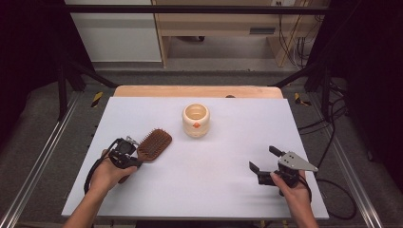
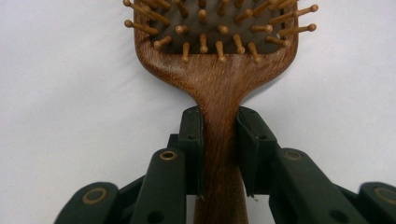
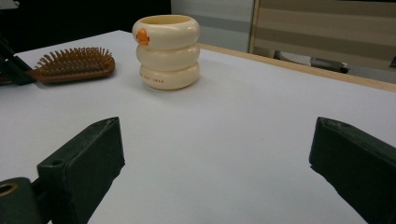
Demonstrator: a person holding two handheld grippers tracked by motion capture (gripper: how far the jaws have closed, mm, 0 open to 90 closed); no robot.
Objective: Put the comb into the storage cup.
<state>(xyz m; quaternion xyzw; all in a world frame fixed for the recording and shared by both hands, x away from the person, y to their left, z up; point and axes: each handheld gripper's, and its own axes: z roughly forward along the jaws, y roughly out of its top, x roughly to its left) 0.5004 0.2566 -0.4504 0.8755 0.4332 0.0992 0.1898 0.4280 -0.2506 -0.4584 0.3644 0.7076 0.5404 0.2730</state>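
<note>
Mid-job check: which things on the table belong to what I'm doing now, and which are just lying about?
In the job:
- wooden hairbrush, bristles up, its handle clamped by the left gripper
- left gripper, shut on that handle

Lying about:
- cream ringed cup, upright, standing apart from the brush
- right gripper, jaws wide open, nothing between them
- white table
</note>
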